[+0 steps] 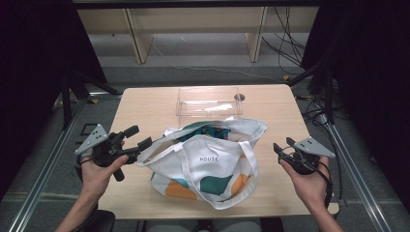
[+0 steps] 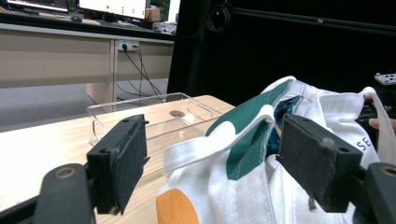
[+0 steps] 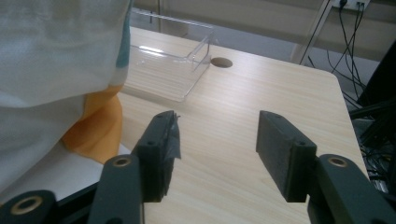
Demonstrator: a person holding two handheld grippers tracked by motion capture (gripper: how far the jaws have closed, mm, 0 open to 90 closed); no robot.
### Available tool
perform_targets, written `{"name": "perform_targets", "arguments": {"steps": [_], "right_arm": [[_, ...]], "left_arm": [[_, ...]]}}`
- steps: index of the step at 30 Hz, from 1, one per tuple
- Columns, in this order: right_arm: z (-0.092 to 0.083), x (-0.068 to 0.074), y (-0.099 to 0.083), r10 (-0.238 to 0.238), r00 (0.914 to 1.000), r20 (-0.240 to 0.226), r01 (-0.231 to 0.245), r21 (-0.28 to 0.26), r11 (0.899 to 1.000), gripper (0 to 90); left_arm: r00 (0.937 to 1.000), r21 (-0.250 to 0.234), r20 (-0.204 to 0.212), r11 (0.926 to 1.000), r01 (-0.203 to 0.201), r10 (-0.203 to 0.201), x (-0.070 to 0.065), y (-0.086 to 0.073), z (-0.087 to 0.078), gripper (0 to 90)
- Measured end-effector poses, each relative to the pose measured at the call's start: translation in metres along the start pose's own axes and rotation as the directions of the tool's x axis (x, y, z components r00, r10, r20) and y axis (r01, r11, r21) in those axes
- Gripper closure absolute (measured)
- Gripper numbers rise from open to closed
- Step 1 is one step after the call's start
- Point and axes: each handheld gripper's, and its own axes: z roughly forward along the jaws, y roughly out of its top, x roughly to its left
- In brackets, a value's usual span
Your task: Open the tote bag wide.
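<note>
Overhead view; two low, close views

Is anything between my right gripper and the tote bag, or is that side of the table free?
Nothing visible stands between them. The right gripper is open beside the tote bag, with bare table ahead of its jaws. The clear tray sits farther back, off that line.

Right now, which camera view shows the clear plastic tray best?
The high view: the whole clear plastic tray lies unobstructed on the table behind the tote bag. The left gripper view shows it low and partly hidden by a jaw; the right gripper view catches one end.
</note>
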Motion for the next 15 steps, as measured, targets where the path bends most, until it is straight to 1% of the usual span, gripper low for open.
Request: {"name": "perform_targets", "arguments": {"steps": [1, 3, 4, 5, 6, 7, 8, 10, 11, 12, 13, 14, 15], "right_arm": [[0.000, -0.003, 0.001, -0.020, 0.9997, -0.012, 0.020, 0.012, 1.000, 50.2], [0.000, -0.003, 0.001, -0.016, 0.9998, -0.014, 0.016, 0.012, 1.000, 51.3], [-0.001, -0.002, 0.001, 0.001, 1.0000, -0.003, -0.001, 0.012, 1.000, 52.3], [0.001, -0.004, 0.001, -0.015, 0.9997, -0.018, 0.015, -0.004, 1.000, 52.7], [0.001, -0.004, 0.001, -0.015, 0.9997, -0.018, 0.015, -0.004, 1.000, 52.7], [0.000, -0.004, 0.002, -0.017, 0.9998, -0.011, 0.017, 0.005, 1.000, 52.8], [0.001, -0.004, 0.001, -0.015, 0.9998, -0.015, 0.015, 0.003, 1.000, 53.1], [0.001, -0.003, 0.002, -0.011, 0.9998, -0.017, 0.011, 0.006, 1.000, 54.1], [0.001, -0.002, 0.003, 0.019, 0.9998, -0.010, -0.019, 0.017, 1.000, 54.4], [0.001, -0.003, 0.004, 0.003, 1.0000, -0.005, -0.003, 0.008, 1.000, 54.4], [0.001, -0.003, 0.004, 0.003, 1.0000, -0.005, -0.003, 0.008, 1.000, 54.4], [0.001, -0.003, 0.004, -0.007, 1.0000, -0.001, 0.007, 0.013, 1.000, 54.6], [0.002, -0.002, 0.003, 0.008, 1.0000, 0.003, -0.008, -0.009, 1.000, 54.9]], "left_arm": [[1.0000, -0.001, -0.002, 1.0000, -0.003, 0.003, 0.000, 0.001, 0.000, 23.9], [0.9999, -0.004, -0.012, 1.0000, -0.009, 0.009, -0.001, 0.003, -0.001, 24.8], [0.9998, -0.006, -0.014, 0.9999, -0.011, 0.011, -0.002, 0.004, -0.002, 26.8], [0.9998, -0.013, -0.015, 0.9998, -0.015, 0.015, -0.002, 0.005, -0.003, 28.0], [0.9996, -0.028, -0.013, 0.9993, -0.026, 0.025, -0.003, 0.005, -0.003, 28.0], [0.9992, -0.028, -0.020, 0.9990, -0.036, 0.036, -0.004, 0.006, -0.005, 30.2], [0.9988, -0.035, -0.022, 0.9984, -0.045, 0.044, -0.004, 0.007, -0.005, 33.0], [0.9986, -0.045, -0.017, 0.9977, -0.050, 0.050, -0.005, 0.010, -0.006, 36.9], [0.9982, -0.055, -0.019, 0.9969, -0.057, 0.056, -0.006, 0.012, -0.007, 41.3], [0.9981, -0.060, -0.023, 0.9965, -0.058, 0.057, -0.007, 0.013, -0.007, 42.9], [0.9979, -0.062, -0.021, 0.9961, -0.063, 0.062, -0.009, 0.015, -0.008, 42.9], [0.9976, -0.062, -0.015, 0.9957, -0.068, 0.067, -0.010, 0.016, -0.009, 44.5], [0.9971, -0.057, -0.019, 0.9956, -0.075, 0.074, -0.012, 0.018, -0.009, 48.9]]}}
